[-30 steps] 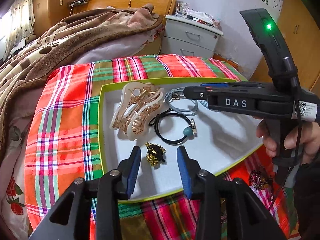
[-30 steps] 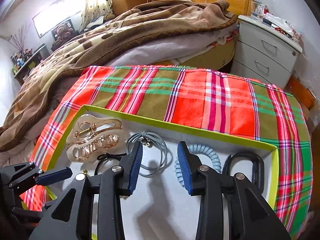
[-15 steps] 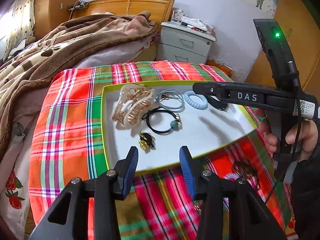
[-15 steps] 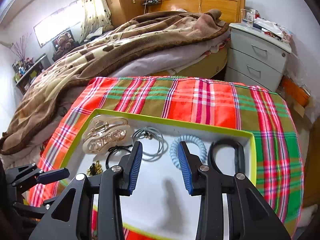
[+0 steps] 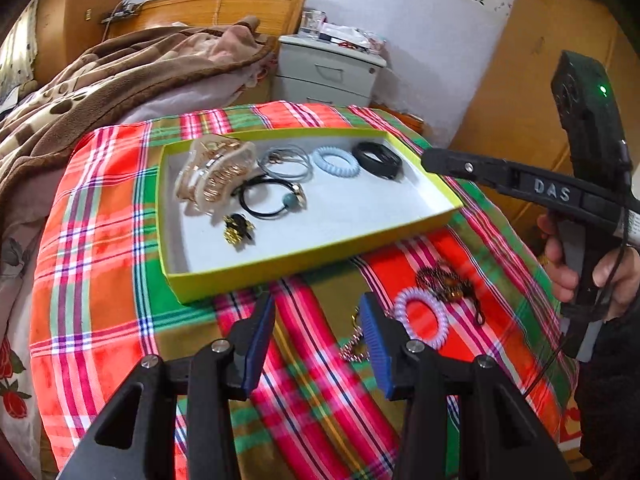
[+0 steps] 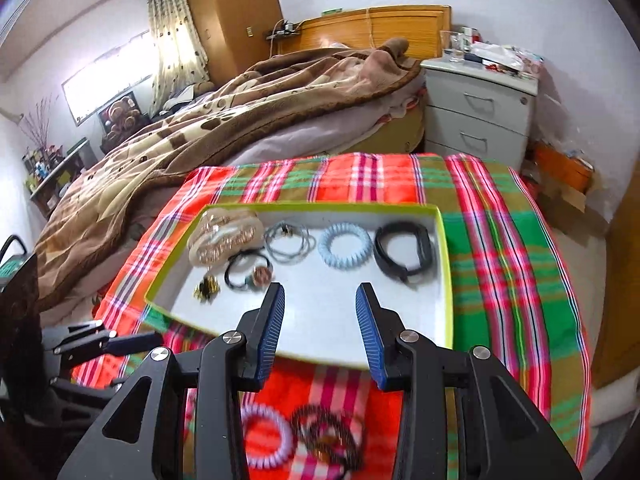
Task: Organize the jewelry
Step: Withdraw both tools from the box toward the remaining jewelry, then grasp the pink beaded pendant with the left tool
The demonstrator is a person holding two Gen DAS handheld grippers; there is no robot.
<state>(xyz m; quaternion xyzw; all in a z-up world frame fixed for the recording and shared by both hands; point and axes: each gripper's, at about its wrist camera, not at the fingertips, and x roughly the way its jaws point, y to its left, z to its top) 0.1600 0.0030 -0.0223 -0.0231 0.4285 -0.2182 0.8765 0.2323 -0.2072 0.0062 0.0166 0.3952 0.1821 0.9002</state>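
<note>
A lime-rimmed white tray on the plaid cloth holds a gold hair claw, grey ties, a pale blue spiral tie, a black band, a beaded black tie and a gold brooch. In front of the tray lie a lilac spiral tie, a brown bead bracelet and a gold chain. My left gripper hangs open over the cloth near the chain, holding nothing. My right gripper is open and empty above the tray's near edge.
The plaid cloth covers the foot of a bed, with a brown blanket heaped behind. A white nightstand stands at the back right. A hand grips the right tool's handle at the right.
Both grippers have drawn back from the tray toward the near cloth. The left jaws stand slightly wider. The lilac tie, bead bracelet and chain have come into view.
</note>
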